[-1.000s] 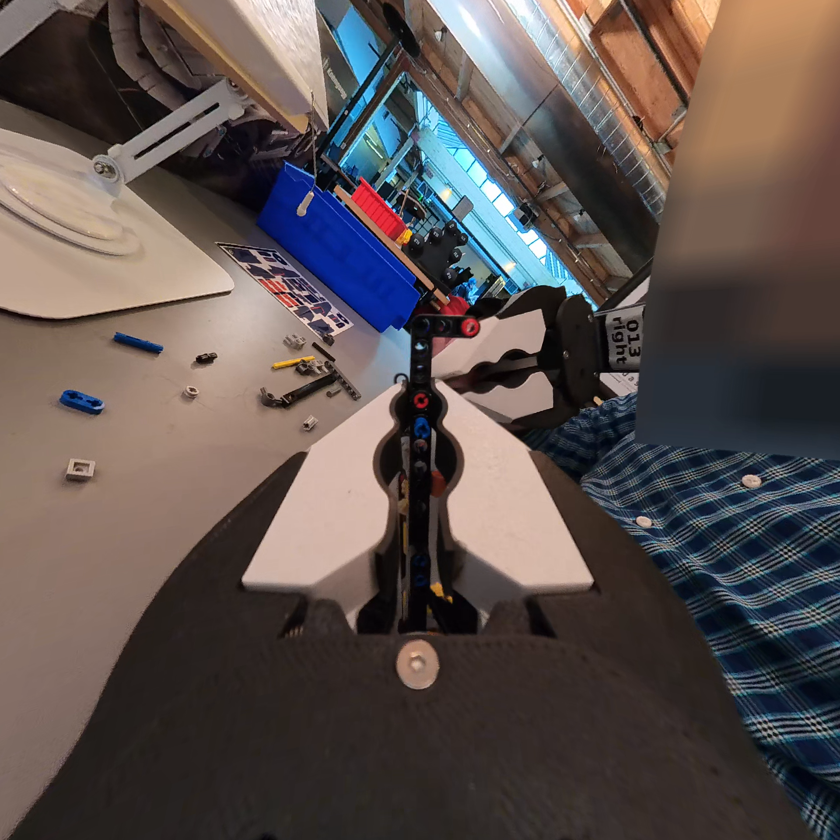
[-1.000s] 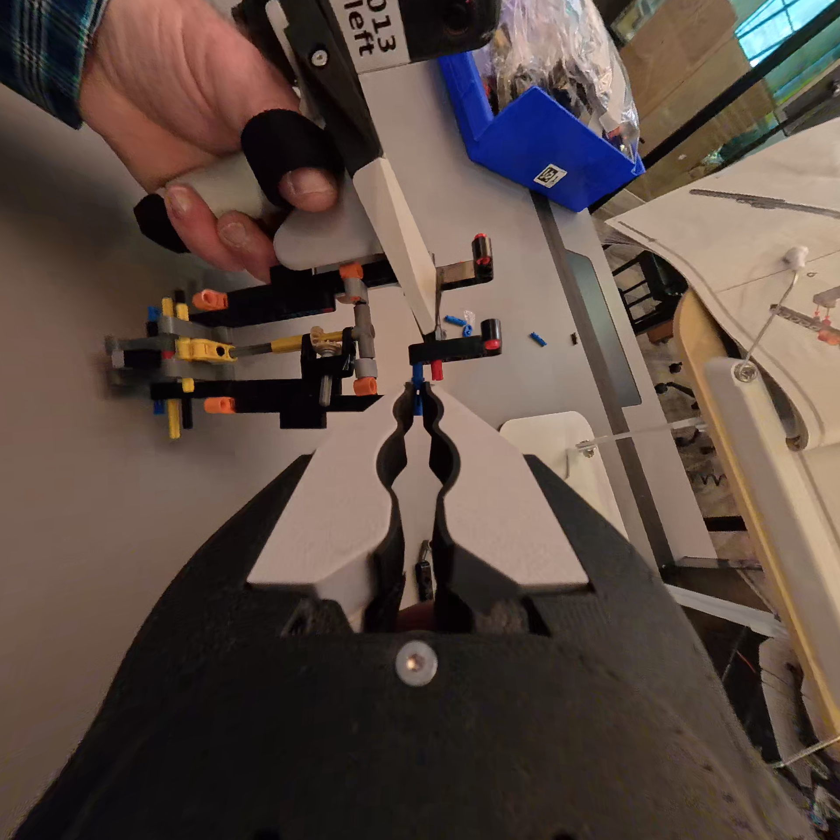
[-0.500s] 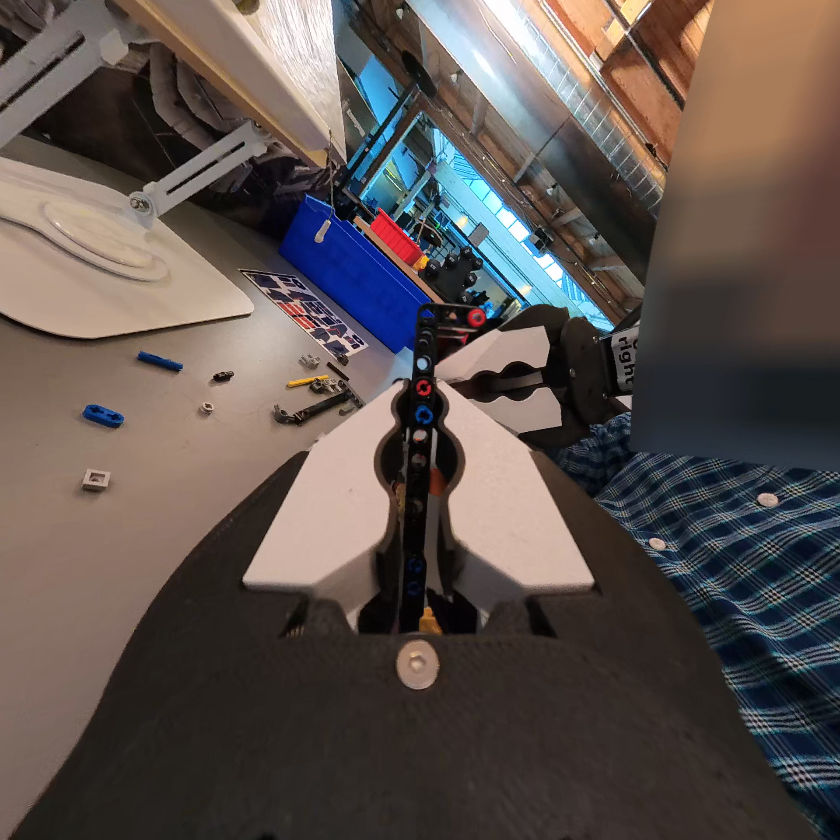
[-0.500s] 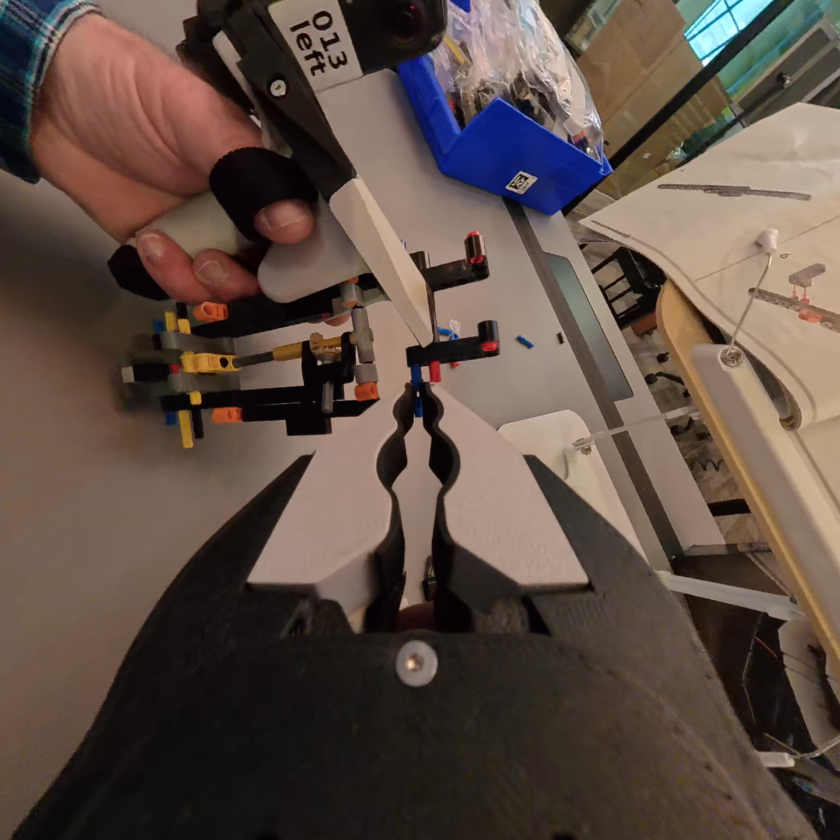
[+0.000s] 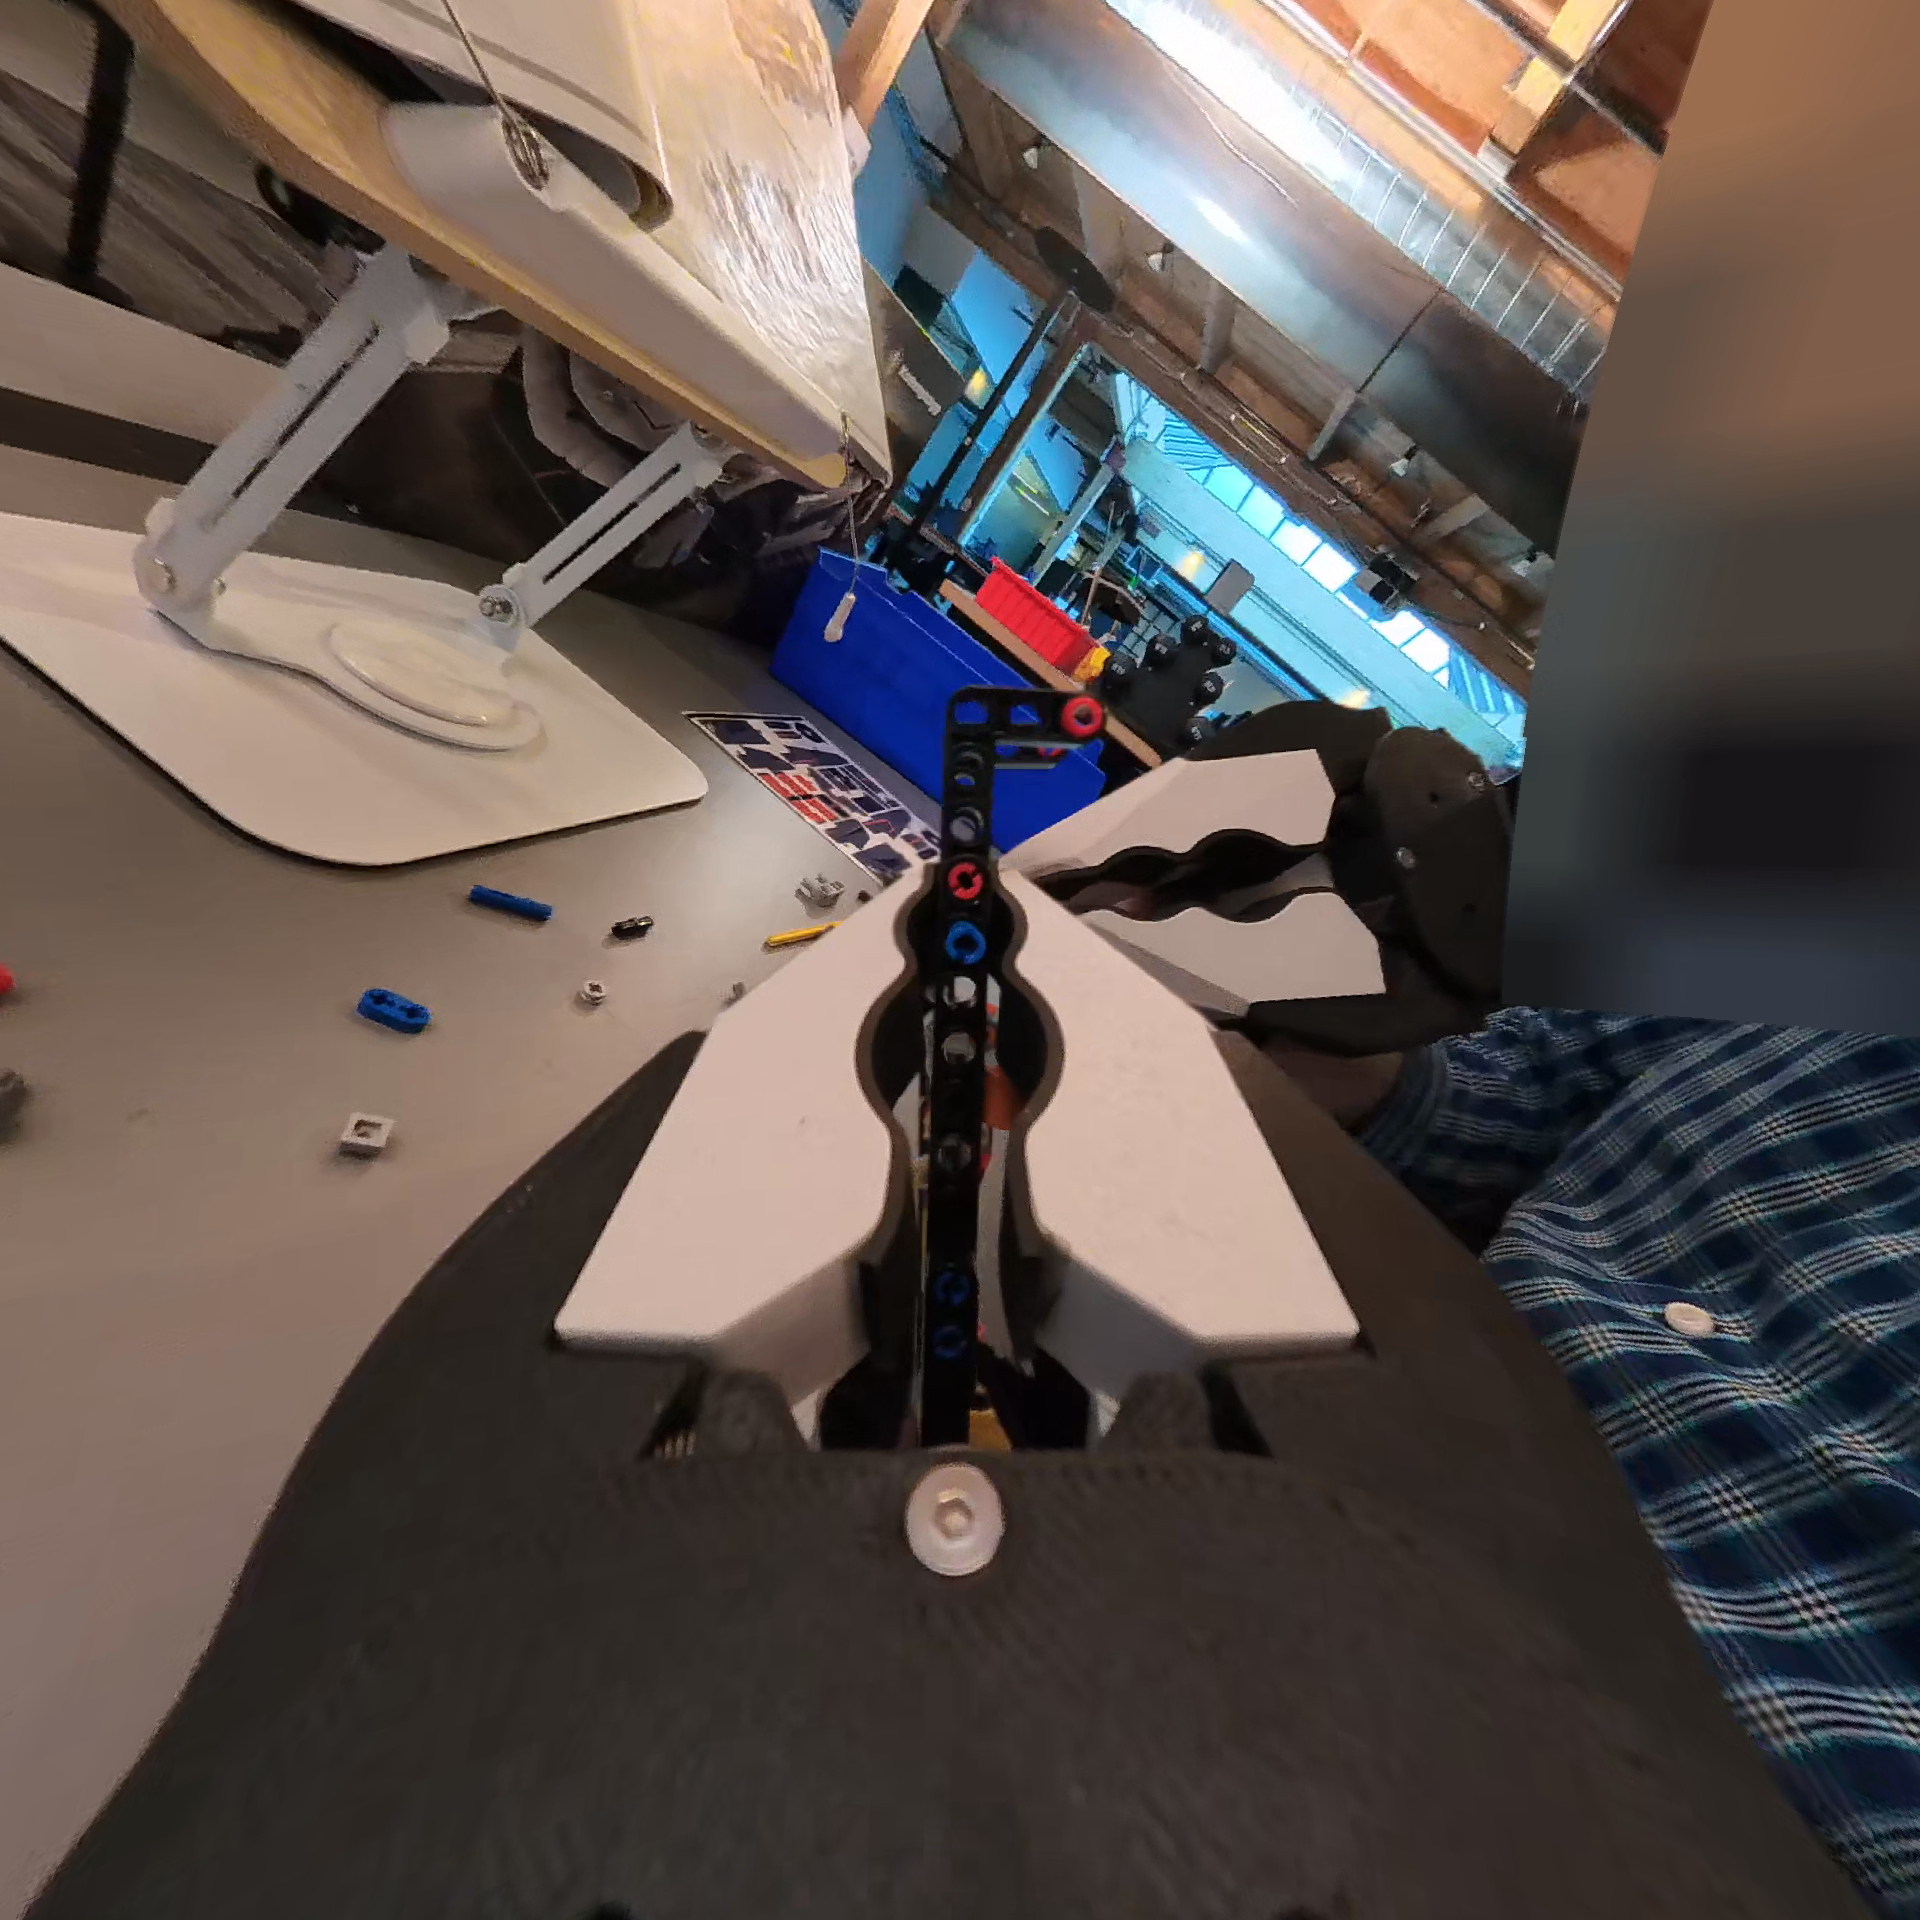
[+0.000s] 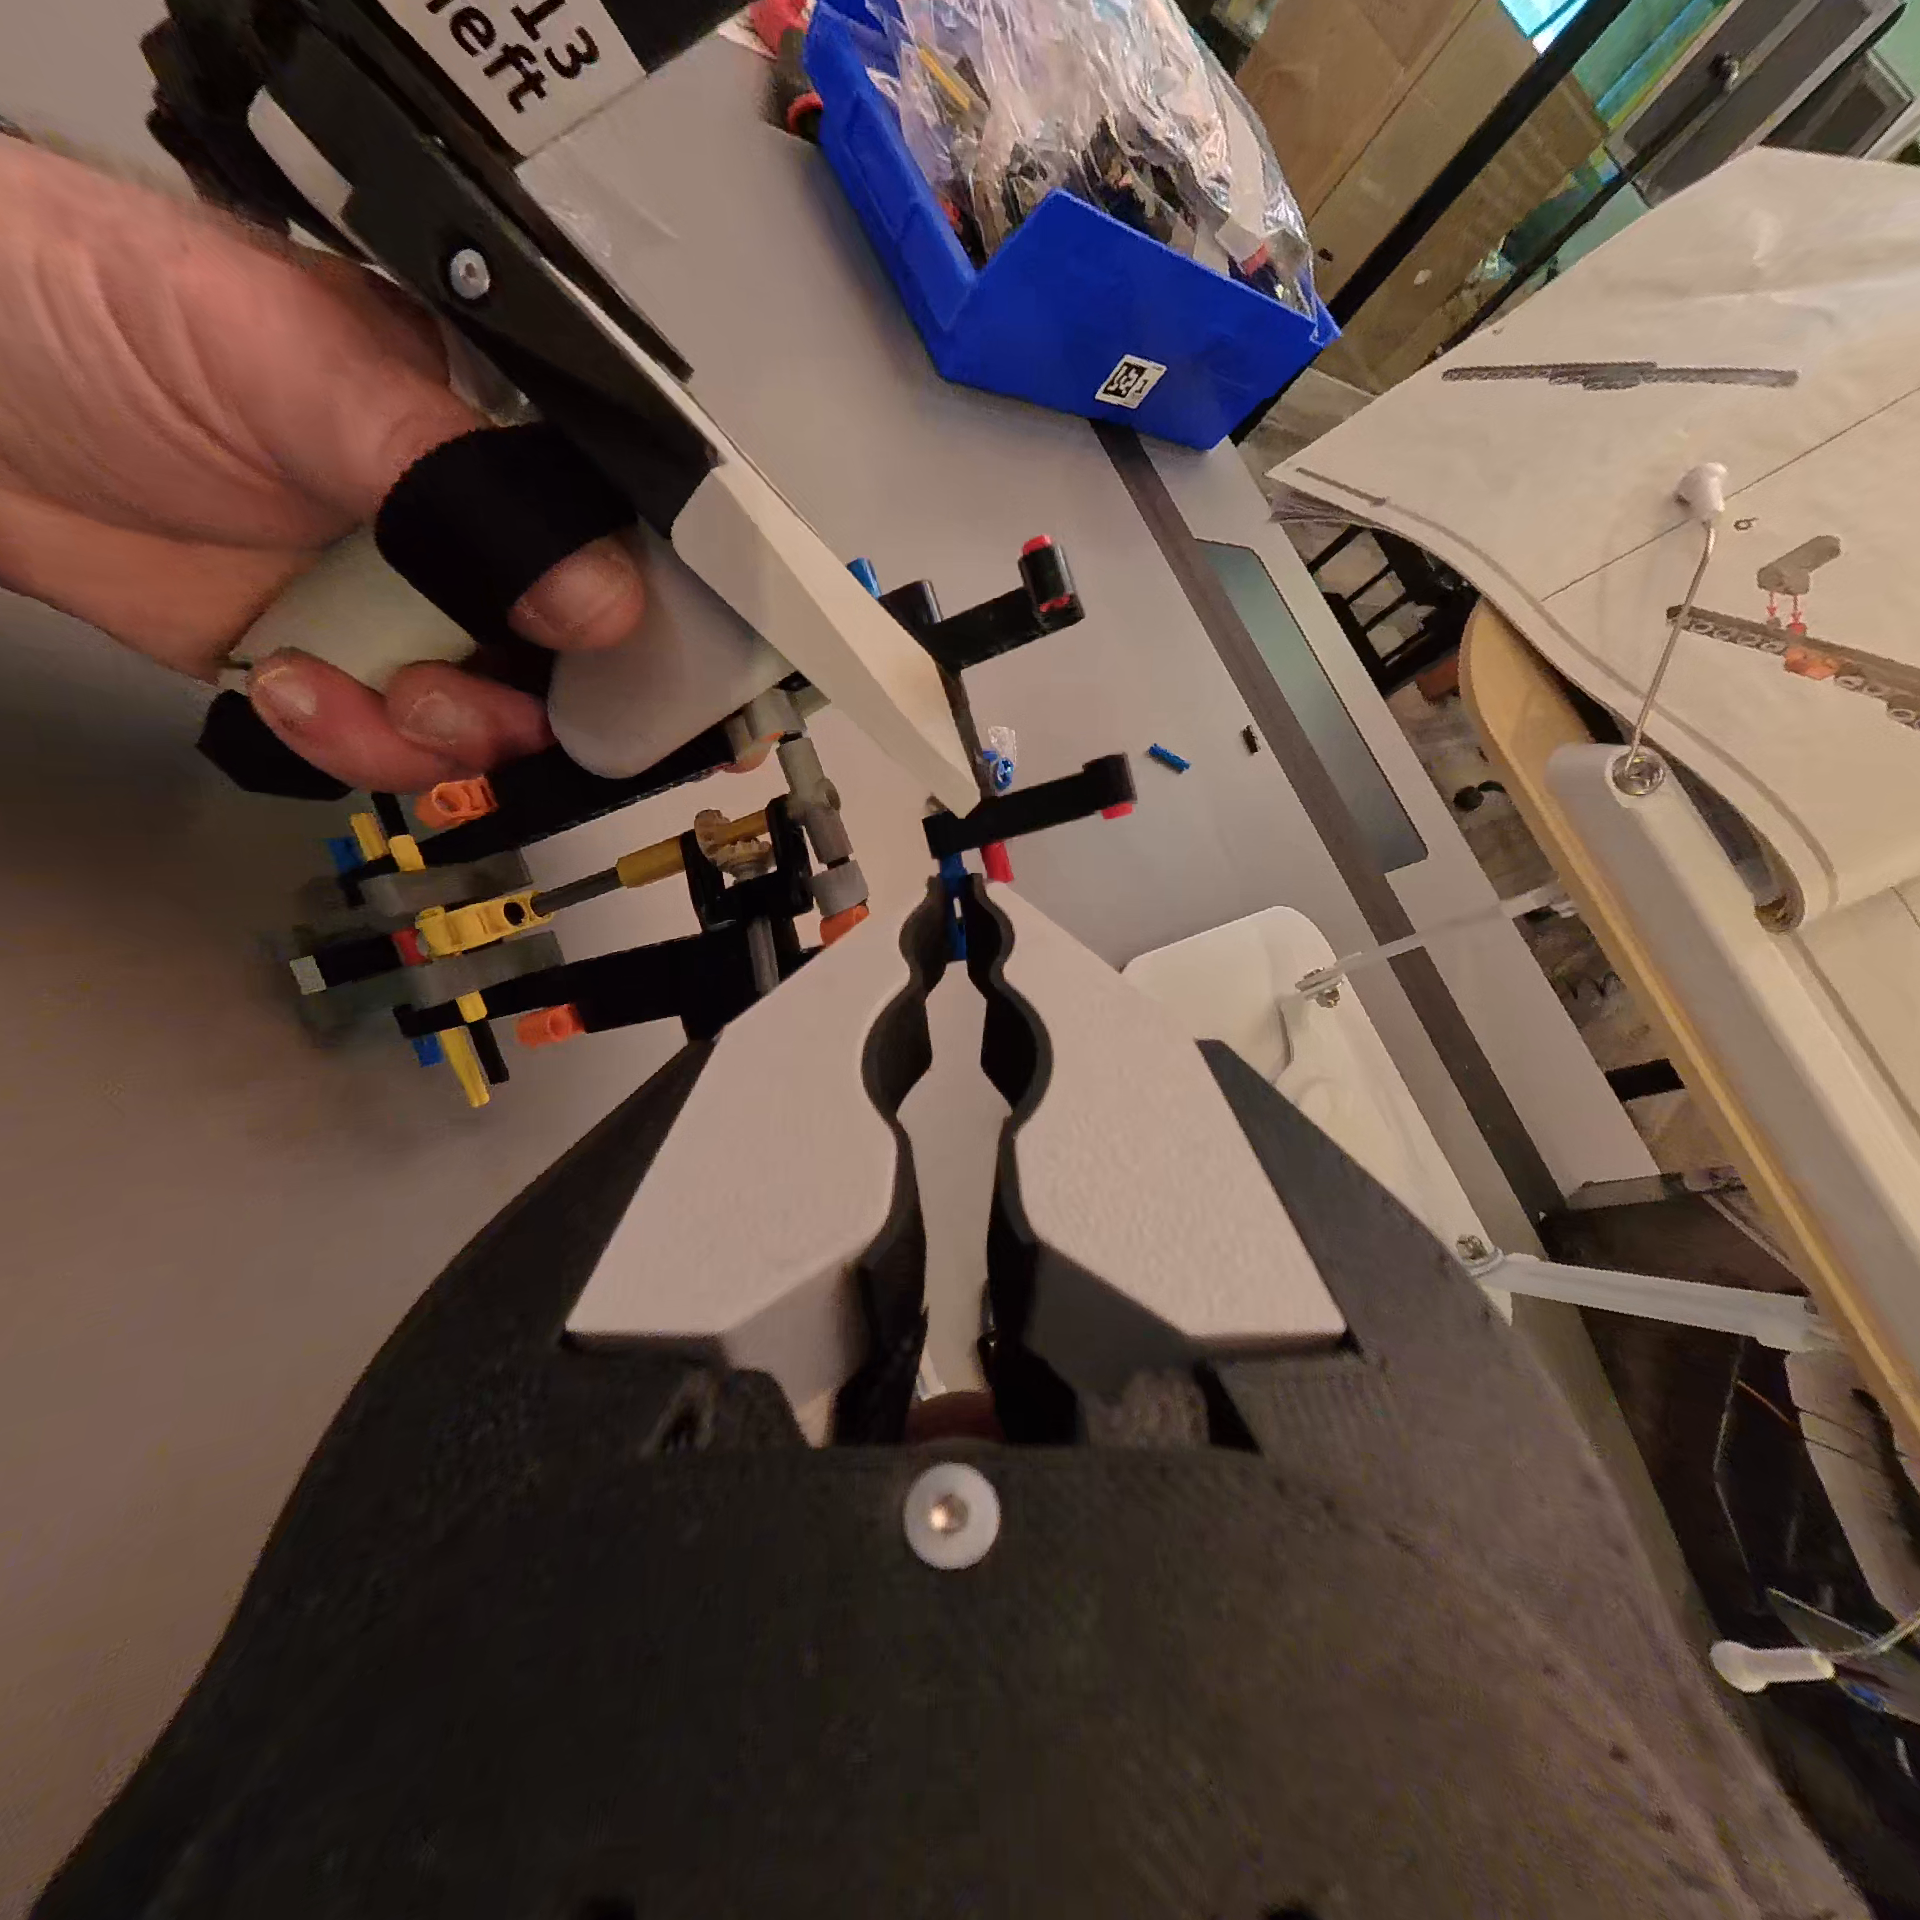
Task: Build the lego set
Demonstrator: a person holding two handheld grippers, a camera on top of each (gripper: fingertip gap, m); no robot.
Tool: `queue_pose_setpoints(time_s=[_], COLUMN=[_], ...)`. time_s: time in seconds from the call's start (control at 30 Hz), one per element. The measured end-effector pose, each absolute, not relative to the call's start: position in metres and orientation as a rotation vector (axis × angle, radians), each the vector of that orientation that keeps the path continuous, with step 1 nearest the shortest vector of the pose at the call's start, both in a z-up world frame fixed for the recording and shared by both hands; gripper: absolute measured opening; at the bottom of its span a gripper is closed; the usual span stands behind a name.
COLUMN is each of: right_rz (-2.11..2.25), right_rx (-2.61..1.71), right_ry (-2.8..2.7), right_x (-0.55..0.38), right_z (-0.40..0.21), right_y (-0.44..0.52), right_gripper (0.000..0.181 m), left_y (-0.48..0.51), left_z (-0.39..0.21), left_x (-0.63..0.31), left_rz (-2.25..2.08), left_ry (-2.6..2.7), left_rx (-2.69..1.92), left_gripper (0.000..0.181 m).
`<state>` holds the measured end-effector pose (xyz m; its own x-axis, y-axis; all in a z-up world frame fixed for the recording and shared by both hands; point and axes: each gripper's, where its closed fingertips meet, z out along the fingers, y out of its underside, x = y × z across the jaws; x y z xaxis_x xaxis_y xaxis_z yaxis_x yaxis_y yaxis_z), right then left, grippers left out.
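The lego assembly [image 6: 582,935] is held off the grey bench [image 5: 208,1195], its long black beam [image 5: 961,1039] pinched edge-on between the closed fingers of the left claw [image 5: 961,904], presumably to brace it while a part goes in. The right claw [image 6: 956,909] is closed on a small blue pin [image 6: 953,914], its tip just below the beam's short black arm [image 6: 1023,810], probably lining the pin up with a hole there.

The left wrist view shows the beam's row of holes with red and blue pins, and loose pieces on the bench left of the beam. The right wrist view alone shows the assembly's yellow, orange and grey parts behind the beam, the hand [image 6: 208,468] on the left claw's grip, and the blue bin [image 6: 1091,312] beyond.
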<state>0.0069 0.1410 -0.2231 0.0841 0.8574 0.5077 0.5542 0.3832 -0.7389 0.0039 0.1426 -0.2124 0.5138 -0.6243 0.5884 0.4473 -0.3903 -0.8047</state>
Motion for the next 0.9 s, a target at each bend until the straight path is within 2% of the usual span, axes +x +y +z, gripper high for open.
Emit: queue_pose_setpoints(time_s=[0.53, 0.6, 0.9], right_rz=[0.469, 0.532, 1.375], right_rx=[-1.271, -1.297, -1.52], right_ry=[-1.61, -1.584, -1.407], right_x=[0.003, 0.007, 0.017], right_z=[-0.221, -0.214, -0.202], right_y=[0.142, 0.144, 0.143], right_gripper=[0.0, 0.018, 0.023], left_y=[0.145, 0.148, 0.142], left_z=[-0.213, -0.211, -0.196], left_x=[0.001, -0.003, -0.002], left_rz=[-1.206, -1.217, -1.335], left_ry=[0.116, 0.079, 0.084], left_rx=[-1.594, -1.577, -1.5], left_gripper=[0.004, 0.004, 0.005])
